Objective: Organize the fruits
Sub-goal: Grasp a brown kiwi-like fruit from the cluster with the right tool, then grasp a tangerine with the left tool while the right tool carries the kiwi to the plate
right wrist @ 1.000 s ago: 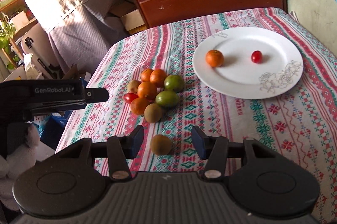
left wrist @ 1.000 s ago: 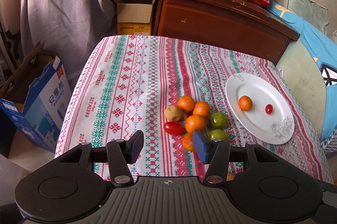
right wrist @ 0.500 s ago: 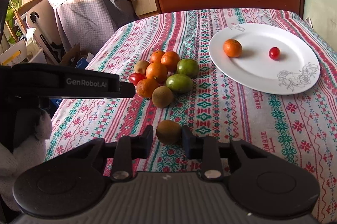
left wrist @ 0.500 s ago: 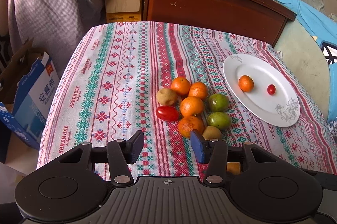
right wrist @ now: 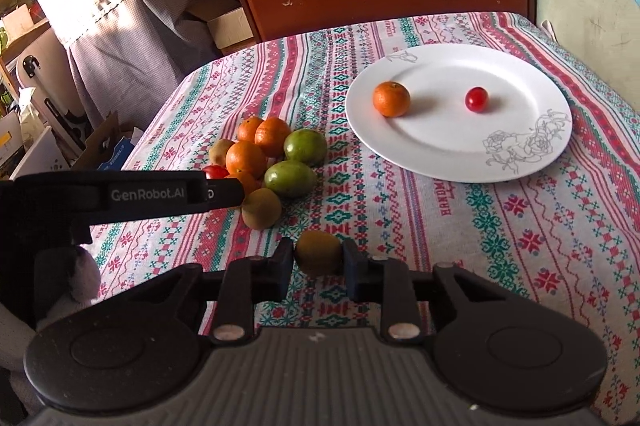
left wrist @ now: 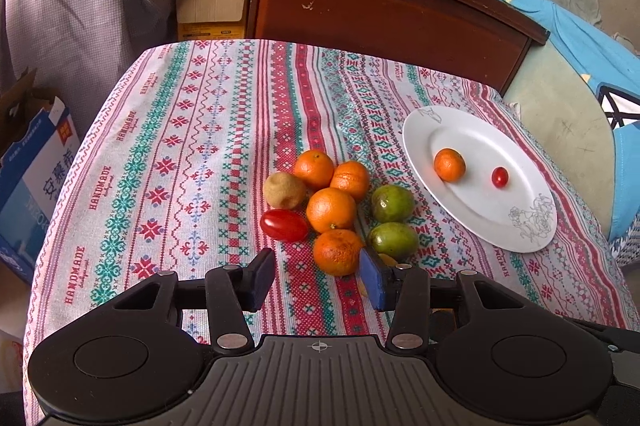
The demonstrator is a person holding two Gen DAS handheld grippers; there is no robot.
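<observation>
Kiwi [right wrist: 318, 253] clamped between right gripper [right wrist: 318, 268] pads — pinched.

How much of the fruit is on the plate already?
Just two: an orange and a small tomato sit on the plate. The right gripper is shut on a kiwi. The pile of fruit is still on the tablecloth.

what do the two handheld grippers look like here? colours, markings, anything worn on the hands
Both grippers, left and right, are matte black plastic: ribbed centre panel, a round disc housing on each side, silver pivot screws, two fingers with blue pads. Seen from the right wrist camera, the left unit's side bar carries white GenRobot.AI lettering. The hand below it seems to wear a light knit glove.
</observation>
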